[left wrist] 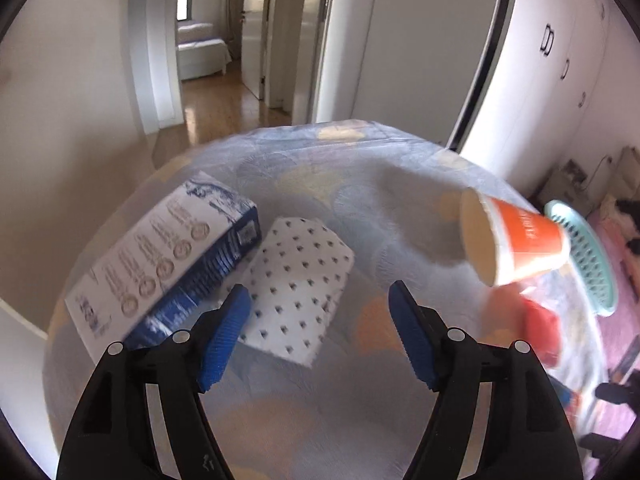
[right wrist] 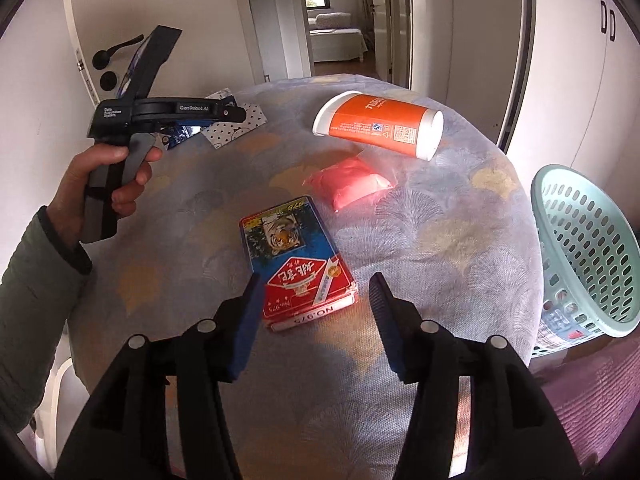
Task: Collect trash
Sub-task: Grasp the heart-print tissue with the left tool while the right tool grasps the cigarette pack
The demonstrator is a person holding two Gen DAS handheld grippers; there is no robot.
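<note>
Right wrist view looks down on a round table (right wrist: 460, 248) under a pale patterned cloth, with the right gripper (right wrist: 316, 304) standing open, its 2 jaws apart on either side of the near end of a card box (right wrist: 298, 268) printed with a tiger; the pads do not press it. Beyond it lie a pink packet (right wrist: 352, 186) and, further off, an orange paper cup (right wrist: 378, 126) on its side. A mint laundry basket (right wrist: 588, 252) stands tilted beside the table's right edge, its lower part cut off. At the left a hand (right wrist: 116, 178) holds the left gripper's handle, which hides most of a blue box (left wrist: 168, 268) and a dotted white pack (left wrist: 298, 284). Left wrist view is motion-blurred: the left gripper (left wrist: 320, 324) is wide open and empty above the cloth, the dotted pack lying just beyond its left pad, touching the blue box. Print on every item is too smeared to read there.
</note>
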